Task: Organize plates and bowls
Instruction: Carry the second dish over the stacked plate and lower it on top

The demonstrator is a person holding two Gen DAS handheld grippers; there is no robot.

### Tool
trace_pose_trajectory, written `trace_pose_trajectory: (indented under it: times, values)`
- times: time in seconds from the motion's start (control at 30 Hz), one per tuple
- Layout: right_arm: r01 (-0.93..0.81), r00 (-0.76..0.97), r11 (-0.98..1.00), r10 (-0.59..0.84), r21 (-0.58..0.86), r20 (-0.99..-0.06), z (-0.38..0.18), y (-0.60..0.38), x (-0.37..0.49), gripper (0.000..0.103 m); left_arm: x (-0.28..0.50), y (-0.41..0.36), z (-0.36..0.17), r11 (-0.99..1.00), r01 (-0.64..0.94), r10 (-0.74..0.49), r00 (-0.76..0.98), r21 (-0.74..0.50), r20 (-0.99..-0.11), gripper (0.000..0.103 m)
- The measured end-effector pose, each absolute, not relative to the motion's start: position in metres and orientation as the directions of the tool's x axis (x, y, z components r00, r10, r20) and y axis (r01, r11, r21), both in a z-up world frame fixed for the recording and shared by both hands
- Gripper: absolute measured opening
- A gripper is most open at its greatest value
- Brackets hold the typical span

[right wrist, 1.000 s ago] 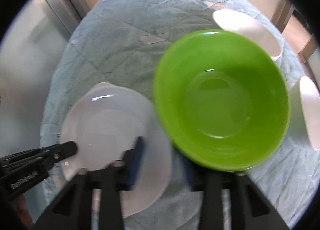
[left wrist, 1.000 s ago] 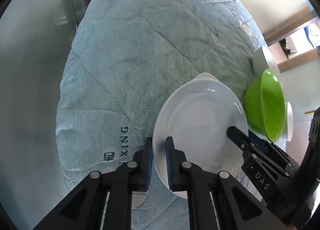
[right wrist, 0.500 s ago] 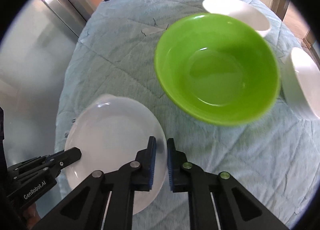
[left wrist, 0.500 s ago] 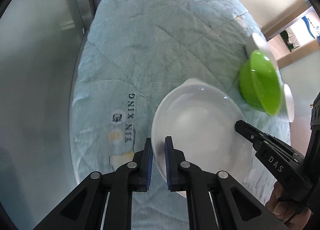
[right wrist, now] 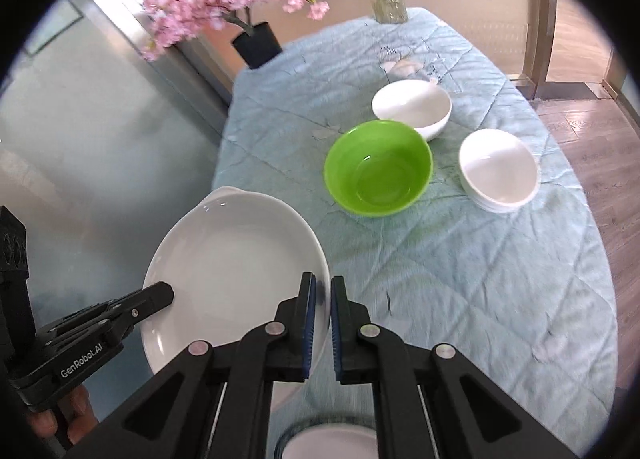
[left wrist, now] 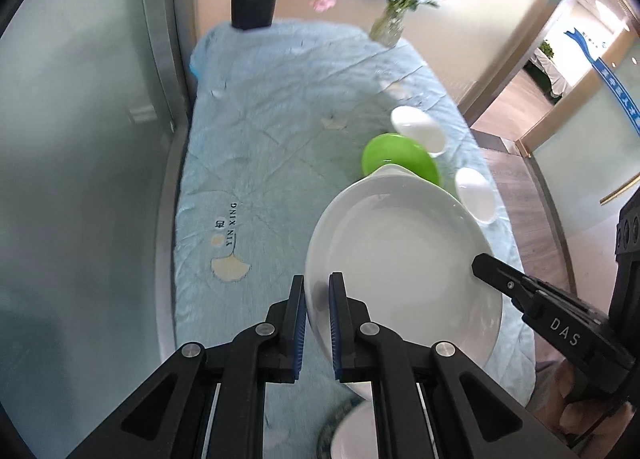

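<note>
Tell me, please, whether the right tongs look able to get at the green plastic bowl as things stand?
Probably not yet: the right tongs are shut on the large white oval plate, shared with the left tongs. The way to the green plastic bowl looks clear otherwise.

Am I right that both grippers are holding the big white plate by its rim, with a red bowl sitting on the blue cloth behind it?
Not quite: the bowl is green, not red, as the right wrist view shows. The rest holds: the left gripper and the right gripper each clamp the rim of the big white plate, and the bowl sits on the blue cloth beyond it.
</note>
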State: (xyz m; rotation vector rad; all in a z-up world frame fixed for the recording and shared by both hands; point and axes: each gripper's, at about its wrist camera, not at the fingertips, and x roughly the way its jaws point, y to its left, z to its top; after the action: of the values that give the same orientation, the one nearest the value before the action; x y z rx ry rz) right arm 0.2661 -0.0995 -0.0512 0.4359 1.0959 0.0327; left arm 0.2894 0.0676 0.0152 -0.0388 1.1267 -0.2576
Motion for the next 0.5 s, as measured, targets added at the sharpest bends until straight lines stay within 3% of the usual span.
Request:
trace_pose_trajectory:
  times: [0.23,0.5]
  values:
    - [0.128,0.464,0.914,0.287,0.384,-0.838,-0.018,-0.099,0.204,0.006,0.212,0.072,0.041,0.966,0.174,-0.248,0.406,-0.192,-0.88,0.007]
    - [0.14,0.379,0.921,0.289,0.364,-0.879,-0.042,-0.093,0.155,0.006,0.155,0.078,-0.005,0.958,0.125,-0.285,0.317,-0.258,-0.905,0.007]
